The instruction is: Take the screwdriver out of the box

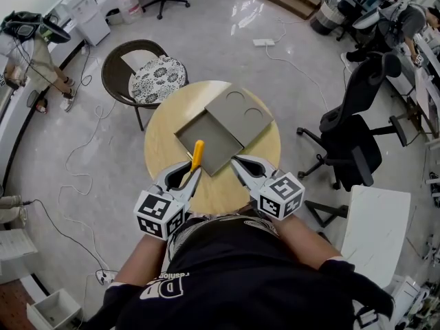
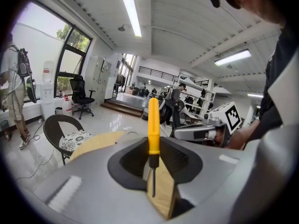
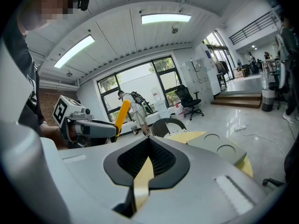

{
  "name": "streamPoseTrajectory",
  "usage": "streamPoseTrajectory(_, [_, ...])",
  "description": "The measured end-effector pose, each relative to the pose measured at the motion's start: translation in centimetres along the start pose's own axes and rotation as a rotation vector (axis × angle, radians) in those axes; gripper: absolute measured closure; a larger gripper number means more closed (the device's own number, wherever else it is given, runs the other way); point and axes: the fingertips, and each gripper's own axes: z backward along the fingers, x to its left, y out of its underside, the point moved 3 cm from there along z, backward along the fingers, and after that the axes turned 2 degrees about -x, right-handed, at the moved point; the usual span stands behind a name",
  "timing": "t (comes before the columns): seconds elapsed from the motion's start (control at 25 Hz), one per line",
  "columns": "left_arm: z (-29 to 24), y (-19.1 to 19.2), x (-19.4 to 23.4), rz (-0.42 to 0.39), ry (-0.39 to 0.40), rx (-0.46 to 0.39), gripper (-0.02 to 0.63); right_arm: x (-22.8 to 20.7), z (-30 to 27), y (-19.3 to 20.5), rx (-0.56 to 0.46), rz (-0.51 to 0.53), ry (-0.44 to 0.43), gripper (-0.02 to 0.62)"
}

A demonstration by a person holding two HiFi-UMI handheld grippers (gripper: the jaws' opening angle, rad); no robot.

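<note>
A screwdriver with a yellow handle [image 1: 197, 153] stands up from my left gripper [image 1: 194, 173], which is shut on its dark collar and metal shaft. In the left gripper view the handle [image 2: 153, 124] rises straight above the jaws and the shaft points down between them. The grey box [image 1: 212, 143] lies open on the round wooden table [image 1: 161, 126], just beyond the screwdriver. Its lid [image 1: 239, 113], marked with two round dents, lies beside it at the far right. My right gripper [image 1: 236, 161] is shut with nothing in it, at the box's near right edge.
A dark wicker chair with a patterned cushion [image 1: 157, 78] stands behind the table to the left. A black office chair [image 1: 357, 133] and a white table [image 1: 375, 225] are to the right. Cables trail over the floor at the left, and a person [image 1: 34, 53] stands at the far left.
</note>
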Motion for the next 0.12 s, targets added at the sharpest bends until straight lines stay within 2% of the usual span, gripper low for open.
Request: streamPoseTrajectory(0.12, [-0.04, -0.07, 0.02, -0.002, 0.001, -0.003, 0.468, -0.18, 0.10, -0.09, -0.005, -0.001, 0.008, 0.595])
